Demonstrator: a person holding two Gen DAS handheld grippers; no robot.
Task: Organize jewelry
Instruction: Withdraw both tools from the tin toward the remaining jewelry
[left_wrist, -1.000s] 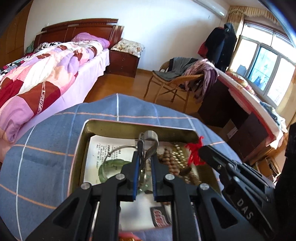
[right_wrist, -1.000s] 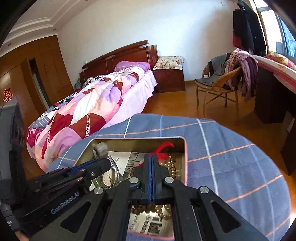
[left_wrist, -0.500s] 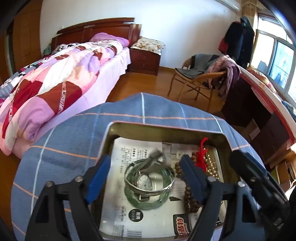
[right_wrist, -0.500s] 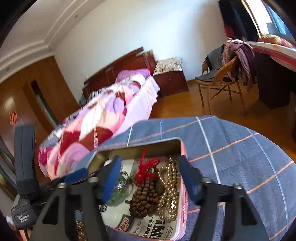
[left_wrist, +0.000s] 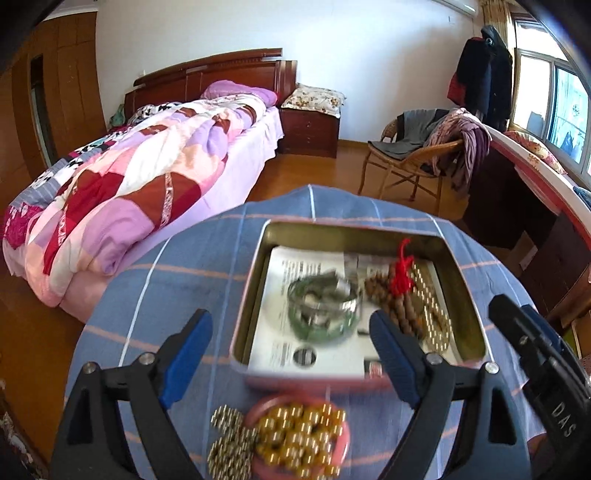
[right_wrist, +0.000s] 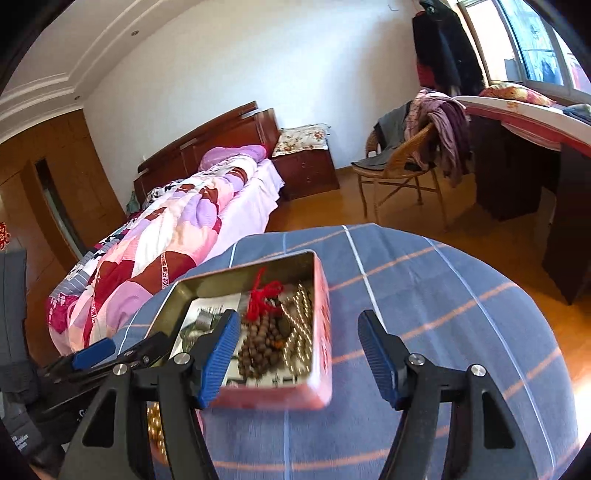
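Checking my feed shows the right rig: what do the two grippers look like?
Both look alike: the left gripper and right gripper have matte black angular arms with silver screws, ending in ribbed blue pads. In the left wrist view, the right gripper's side carries white "DAS" lettering. No cables or sleeves are visible.
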